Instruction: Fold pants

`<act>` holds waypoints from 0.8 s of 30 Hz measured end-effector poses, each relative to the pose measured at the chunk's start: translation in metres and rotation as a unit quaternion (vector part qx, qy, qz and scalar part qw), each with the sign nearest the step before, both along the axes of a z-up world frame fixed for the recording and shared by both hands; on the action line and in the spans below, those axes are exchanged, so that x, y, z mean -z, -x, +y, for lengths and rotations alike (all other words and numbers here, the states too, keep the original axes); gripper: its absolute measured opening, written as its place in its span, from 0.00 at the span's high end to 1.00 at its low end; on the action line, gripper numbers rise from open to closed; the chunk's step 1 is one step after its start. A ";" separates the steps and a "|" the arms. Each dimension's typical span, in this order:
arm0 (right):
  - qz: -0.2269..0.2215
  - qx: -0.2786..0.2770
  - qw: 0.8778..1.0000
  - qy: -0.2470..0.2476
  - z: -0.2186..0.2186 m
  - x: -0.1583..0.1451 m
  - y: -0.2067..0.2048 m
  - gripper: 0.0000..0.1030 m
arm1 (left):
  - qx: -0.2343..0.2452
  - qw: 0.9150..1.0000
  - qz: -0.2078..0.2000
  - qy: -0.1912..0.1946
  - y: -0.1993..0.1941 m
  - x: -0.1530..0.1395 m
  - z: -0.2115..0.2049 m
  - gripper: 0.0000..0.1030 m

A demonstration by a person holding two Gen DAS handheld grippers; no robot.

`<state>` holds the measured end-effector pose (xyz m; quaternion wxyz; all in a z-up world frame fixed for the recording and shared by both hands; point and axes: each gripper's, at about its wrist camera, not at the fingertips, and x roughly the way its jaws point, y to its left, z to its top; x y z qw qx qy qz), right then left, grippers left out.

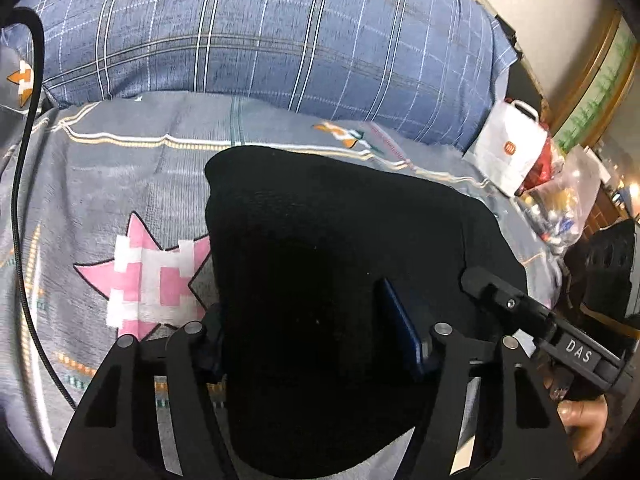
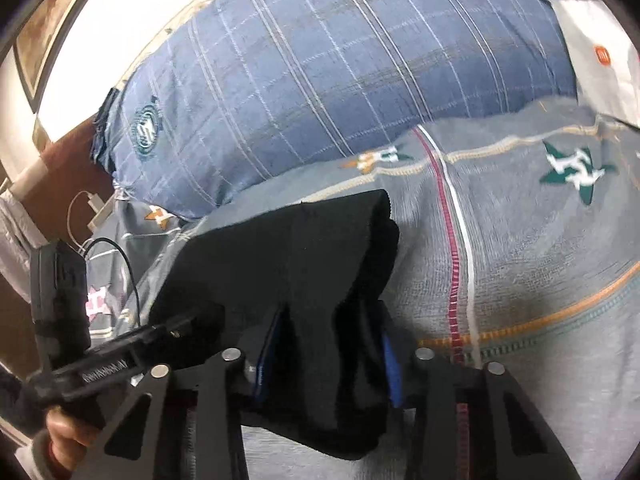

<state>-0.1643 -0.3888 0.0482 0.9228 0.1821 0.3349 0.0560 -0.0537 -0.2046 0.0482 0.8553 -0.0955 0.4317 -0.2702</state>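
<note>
Black fabric fills the space in front of both my tools: the pants (image 1: 332, 280) lie folded into a thick bundle on the bed (image 1: 120, 184), over a grey sheet printed with stars and stripes.

My left gripper (image 1: 316, 340) has its fingers (image 1: 400, 324) standing fairly wide, one on each side of the near edge of the bundle. The cloth sits between them, and the blue pad on the right side lies against the dark fabric; whether the left pad presses I cannot tell, since the cloth hides it.

My right gripper (image 2: 326, 356) has its fingers (image 2: 390, 364) set narrower, and a bunched fold of the pants (image 2: 304, 264) is pinched between the two blue pads, with the cloth hanging down below them.

Each camera catches the other tool at the edge of its picture, with my hand (image 1: 580, 428) wrapped around its handle.

Behind the pants a blue plaid pillow (image 1: 260, 32) rests at the head of the bed. Beside it a white paper bag (image 1: 508, 152) stands at the bed's edge. A black cable (image 1: 24, 208) trails across the sheet, well apart from the pants.
</note>
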 end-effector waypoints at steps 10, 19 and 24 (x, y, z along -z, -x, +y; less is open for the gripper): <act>-0.052 -0.054 0.996 0.051 0.051 -0.068 -0.027 0.63 | -0.021 0.999 -0.039 0.007 -0.023 -0.064 0.050 0.38; -0.022 -0.087 0.995 0.035 0.096 -0.030 -0.110 0.62 | -0.068 0.996 -0.009 -0.050 -0.078 -0.029 0.099 0.38; 0.048 -0.089 0.992 0.077 0.115 0.015 -0.148 0.55 | -0.083 0.994 0.030 -0.069 -0.094 0.013 0.112 0.33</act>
